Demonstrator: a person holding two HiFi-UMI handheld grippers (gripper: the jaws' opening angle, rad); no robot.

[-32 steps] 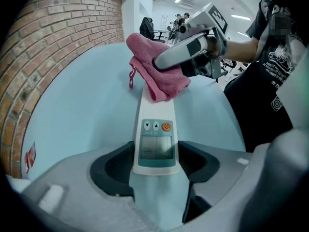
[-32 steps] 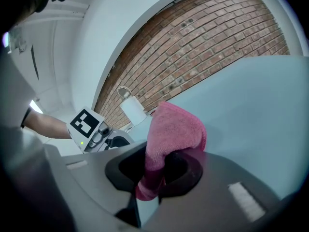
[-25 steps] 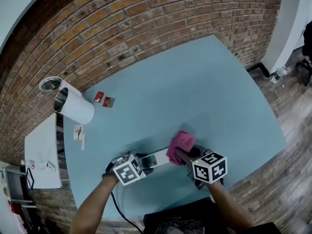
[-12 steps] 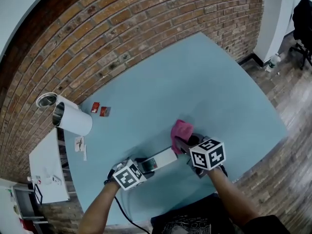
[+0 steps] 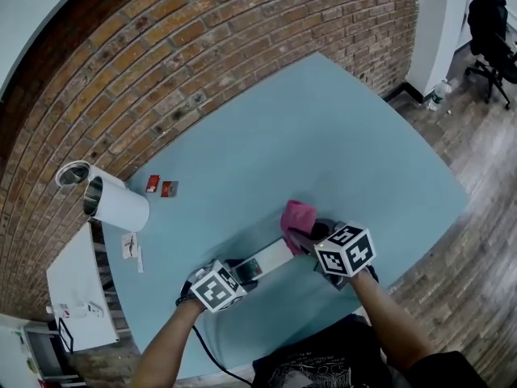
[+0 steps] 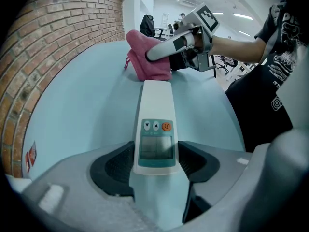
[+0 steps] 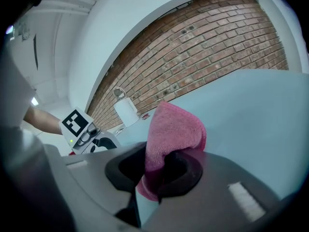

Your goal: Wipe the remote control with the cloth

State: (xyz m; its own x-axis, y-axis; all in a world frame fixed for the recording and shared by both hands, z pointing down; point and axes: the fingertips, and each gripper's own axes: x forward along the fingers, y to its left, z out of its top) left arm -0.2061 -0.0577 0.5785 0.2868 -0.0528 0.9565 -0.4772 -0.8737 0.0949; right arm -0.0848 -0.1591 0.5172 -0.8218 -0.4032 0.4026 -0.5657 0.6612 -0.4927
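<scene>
A white remote control (image 5: pixel 268 260) with a small screen and an orange button (image 6: pixel 155 129) lies on the blue table (image 5: pixel 323 136). My left gripper (image 6: pixel 155 167) is shut on its near end, one dark pad on each side, and its marker cube (image 5: pixel 216 286) shows in the head view. My right gripper (image 7: pixel 157 170) is shut on a pink cloth (image 7: pixel 174 129). The bunched cloth (image 5: pixel 297 217) rests against the remote's far end, where the cloth (image 6: pixel 145 59) touches the table. In the right gripper view the left gripper (image 7: pixel 89 134) appears at the left.
A white cylinder (image 5: pixel 117 203) lies on its side at the table's left, beside a round metal lid (image 5: pixel 73 172). Two small red packets (image 5: pixel 160 187) and paper scraps (image 5: pixel 132 246) lie nearby. A white side table (image 5: pixel 77 285) stands left. Brick wall behind; a chair (image 5: pixel 493 23) at far right.
The head view has shifted a little. The right gripper with the cloth has rolled slightly at the remote's far end. The left gripper and the remote have kept still.
</scene>
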